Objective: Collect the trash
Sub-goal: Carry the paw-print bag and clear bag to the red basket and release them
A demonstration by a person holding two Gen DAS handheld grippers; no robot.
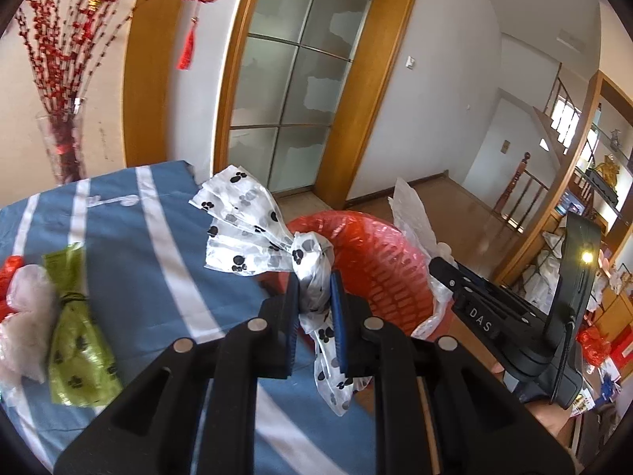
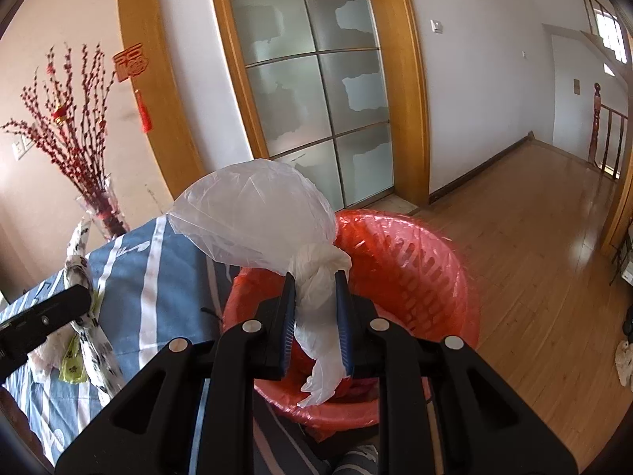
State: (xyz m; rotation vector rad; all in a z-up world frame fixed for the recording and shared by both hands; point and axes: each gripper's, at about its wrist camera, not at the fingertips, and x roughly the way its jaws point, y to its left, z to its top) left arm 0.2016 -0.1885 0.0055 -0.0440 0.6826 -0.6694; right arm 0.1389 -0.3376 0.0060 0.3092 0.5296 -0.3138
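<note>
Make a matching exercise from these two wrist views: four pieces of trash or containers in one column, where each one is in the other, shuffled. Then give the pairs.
Things:
1. White plastic bag with black paw prints
2. Plain translucent white plastic bag
3. Green plastic bag with dark paw prints
4. Red slatted plastic basket lined with red film

Places:
A. Lying on the blue cloth with white stripes
B. Pinched between the left gripper fingers
C. Standing beside the cloth-covered surface, next to the wooden floor
D. Pinched between the right gripper fingers

Pairs: 1-B, 2-D, 3-A, 4-C
</note>
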